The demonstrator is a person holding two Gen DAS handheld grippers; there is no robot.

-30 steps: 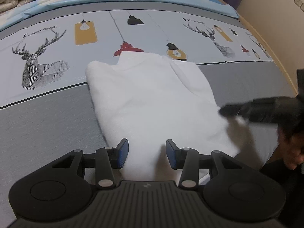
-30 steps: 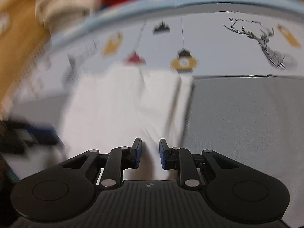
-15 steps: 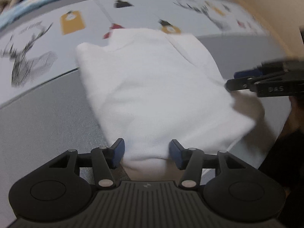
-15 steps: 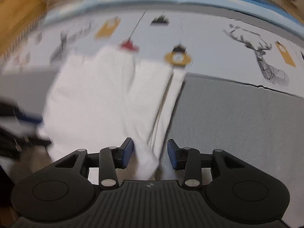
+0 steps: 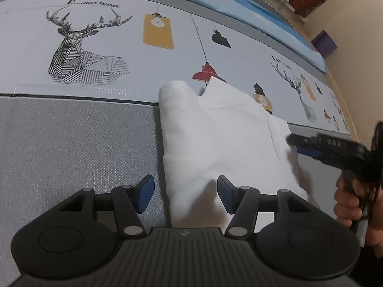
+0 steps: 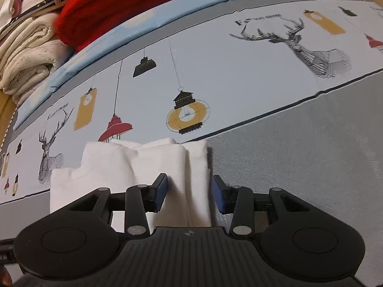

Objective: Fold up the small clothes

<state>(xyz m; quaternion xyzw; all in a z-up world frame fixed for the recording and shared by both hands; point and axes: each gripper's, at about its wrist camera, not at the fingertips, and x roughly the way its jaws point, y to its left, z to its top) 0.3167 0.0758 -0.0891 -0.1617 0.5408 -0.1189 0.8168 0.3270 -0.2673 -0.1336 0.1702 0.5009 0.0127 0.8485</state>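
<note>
Bed [image 5: 71, 143] fills both views: grey spread w/ a pale printed band of deer, lamps & bulbs, a blue strip beyond it, and a far-edge pile of red [image 6: 119, 7] and cream [image 6: 31, 55] textiles; beige wall and a purple box [image 5: 324, 44] show at the right of the left view. White garment [image 5: 222, 131] lies flat on the spread, straddling the grey/print line, already folded into a narrow stack w/ a rolled left edge. Left claw [image 5: 185, 195] has just been opening: jaws now stand wide, near hem between them but pads clear of cloth, nothing held. Right claw [image 6: 189, 193] likewise just opened, about half-wide, straddling the garment's right folded edge w/o pinching it; a sec ago both were much narrower on that hem. In the left view the right claw's tip sits at the garment's right side, hand [image 5: 349, 203] on its handle. Reads as a release after laying a fold down; prob. next fold or regrip still to come.
</note>
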